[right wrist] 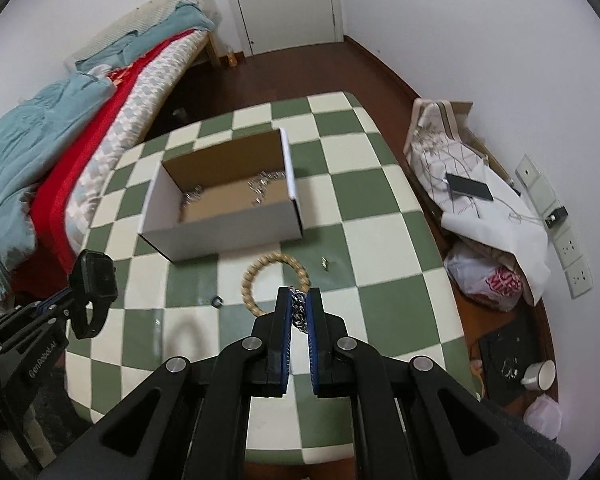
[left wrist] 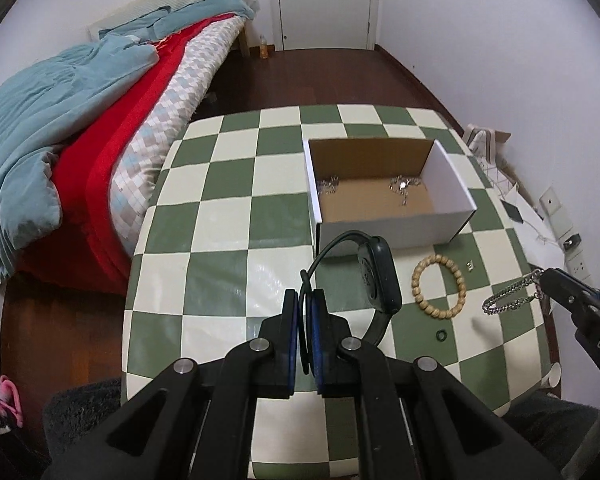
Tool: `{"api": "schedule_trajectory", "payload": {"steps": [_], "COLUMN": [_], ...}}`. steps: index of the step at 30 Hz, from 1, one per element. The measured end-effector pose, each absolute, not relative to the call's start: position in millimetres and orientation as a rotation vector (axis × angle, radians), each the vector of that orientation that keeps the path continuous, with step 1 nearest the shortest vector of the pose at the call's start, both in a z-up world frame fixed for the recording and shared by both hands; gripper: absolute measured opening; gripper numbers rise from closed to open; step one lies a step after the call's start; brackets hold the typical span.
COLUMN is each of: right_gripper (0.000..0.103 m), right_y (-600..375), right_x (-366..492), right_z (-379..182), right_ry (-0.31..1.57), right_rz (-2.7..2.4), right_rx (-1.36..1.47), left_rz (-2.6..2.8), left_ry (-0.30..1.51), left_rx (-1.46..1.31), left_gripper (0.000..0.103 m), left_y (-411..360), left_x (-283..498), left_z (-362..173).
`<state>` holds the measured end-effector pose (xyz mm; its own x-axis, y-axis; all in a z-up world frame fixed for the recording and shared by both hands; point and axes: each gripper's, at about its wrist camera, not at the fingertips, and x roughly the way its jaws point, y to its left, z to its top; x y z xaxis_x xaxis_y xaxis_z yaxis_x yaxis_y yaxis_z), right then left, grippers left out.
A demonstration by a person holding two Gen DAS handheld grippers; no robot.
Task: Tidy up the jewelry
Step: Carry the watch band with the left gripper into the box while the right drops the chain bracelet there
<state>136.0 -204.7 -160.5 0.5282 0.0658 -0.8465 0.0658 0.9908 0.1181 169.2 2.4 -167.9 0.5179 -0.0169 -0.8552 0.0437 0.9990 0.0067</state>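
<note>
Now watch strap [left wrist: 306,280] pinched between left jaws, chain [right wrist: 299,312] between right

A box [left wrist: 388,196] sits on the surface [left wrist: 220,240] with chains [left wrist: 404,186] in it. A bead bracelet [left wrist: 438,286] lies before the box, a ring [left wrist: 441,335] nearer still. The bed [left wrist: 100,128] stands left of the surface.
</note>
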Motion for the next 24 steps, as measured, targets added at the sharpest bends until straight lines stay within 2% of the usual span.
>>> {"api": "schedule_trajectory", "payload": {"steps": [16, 24], "right_gripper": [0.005, 0.005], "right_y": [-179.2, -179.1], "right_x": [166.2, 202.7], "right_z": [-98.9, -67.9], "right_ry": [0.906, 0.872], "right_rz": [0.061, 0.141], "right_rx": [0.092, 0.157], "left_rz": [-0.07, -0.098], "left_ry": [0.946, 0.968], "left_rx": [-0.04, -0.082], "left_gripper": [0.004, 0.004], "left_y": [-2.1, -1.1], "left_x": [201.1, 242.7], "left_z": [-117.0, -112.6]}}
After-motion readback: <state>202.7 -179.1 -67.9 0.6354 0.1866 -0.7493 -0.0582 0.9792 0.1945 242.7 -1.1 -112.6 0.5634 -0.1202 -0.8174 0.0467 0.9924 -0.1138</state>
